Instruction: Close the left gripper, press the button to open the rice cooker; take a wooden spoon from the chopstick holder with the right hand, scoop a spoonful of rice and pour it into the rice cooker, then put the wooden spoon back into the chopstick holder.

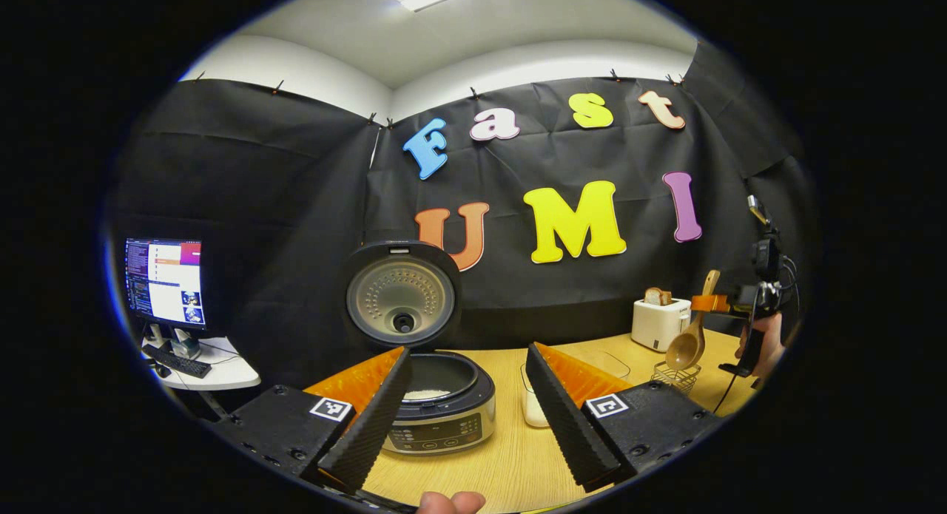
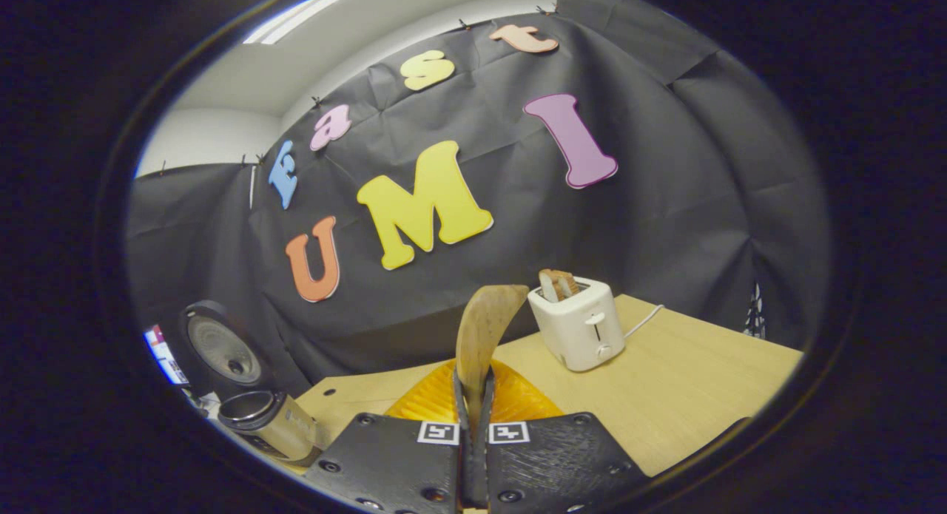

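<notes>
Right gripper (image 2: 473,396) clamps the spoon (image 2: 484,329) above the holder (image 1: 675,376); left gripper (image 1: 466,403) open. Cooker (image 1: 442,410) lid up, rice inside. Step looks like spoon return: lower bowl-first into holder, then release.

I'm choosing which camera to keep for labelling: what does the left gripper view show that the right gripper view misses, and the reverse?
Left gripper view alone: white rice in the cooker pot, the wire chopstick holder under the spoon bowl, a monitor, and the open left gripper.

Right gripper view alone: the right gripper shut on the wooden spoon, close up.

Both: the rice cooker with raised lid, the toaster, the spoon, the table.
</notes>
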Available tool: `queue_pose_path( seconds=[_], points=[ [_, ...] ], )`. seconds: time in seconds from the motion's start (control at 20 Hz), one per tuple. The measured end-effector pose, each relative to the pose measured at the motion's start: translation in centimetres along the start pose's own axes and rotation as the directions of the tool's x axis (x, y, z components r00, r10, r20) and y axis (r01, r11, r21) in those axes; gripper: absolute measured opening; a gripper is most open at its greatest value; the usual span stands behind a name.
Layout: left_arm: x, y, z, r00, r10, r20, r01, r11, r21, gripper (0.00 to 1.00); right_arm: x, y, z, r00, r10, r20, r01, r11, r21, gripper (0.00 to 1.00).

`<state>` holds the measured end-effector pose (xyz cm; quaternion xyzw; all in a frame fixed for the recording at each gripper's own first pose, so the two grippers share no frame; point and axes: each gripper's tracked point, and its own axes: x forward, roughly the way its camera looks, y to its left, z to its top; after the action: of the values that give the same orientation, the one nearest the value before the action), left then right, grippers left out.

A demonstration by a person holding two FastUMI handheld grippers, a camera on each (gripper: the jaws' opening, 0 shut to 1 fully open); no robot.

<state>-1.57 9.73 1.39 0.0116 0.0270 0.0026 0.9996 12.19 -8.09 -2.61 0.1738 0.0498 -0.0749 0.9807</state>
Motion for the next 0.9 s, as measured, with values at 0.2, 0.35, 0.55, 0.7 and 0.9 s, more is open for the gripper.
queue_pose_path(
  seconds=[0.2, 0.35, 0.55, 0.7, 0.9],
  points=[
    [0.3, 1.3, -0.9, 1.000, 0.021, -0.020, -0.022, 1.000, -0.019, 0.99, 0.8, 0.3, -2.9, 1.000, -0.025, -0.012, 0.024, 0.999, -0.041, 0.00],
    [0.4, 2.0, -1.2, 0.999, 0.035, -0.030, -0.036, 0.999, -0.023, 0.99, 1.0, 0.3, -4.4, 0.999, -0.041, -0.007, 0.041, 0.998, -0.050, 0.00],
    [0.3, 1.9, -0.9, 0.999, 0.028, -0.021, -0.028, 0.999, -0.035, 0.99, 1.2, -0.1, -5.3, 0.999, -0.053, -0.005, 0.053, 0.998, -0.045, 0.00],
    [0.4, 2.0, -0.9, 0.999, 0.028, -0.024, -0.029, 0.999, -0.033, 0.99, 1.0, -0.6, -5.9, 0.998, -0.064, -0.002, 0.064, 0.998, -0.025, 0.00],
    [0.1, 1.8, -0.6, 0.999, 0.028, -0.016, -0.028, 0.999, -0.039, 0.99, 1.1, -1.0, -7.2, 0.997, -0.072, -0.029, 0.071, 0.997, -0.031, 0.00]
  ],
)
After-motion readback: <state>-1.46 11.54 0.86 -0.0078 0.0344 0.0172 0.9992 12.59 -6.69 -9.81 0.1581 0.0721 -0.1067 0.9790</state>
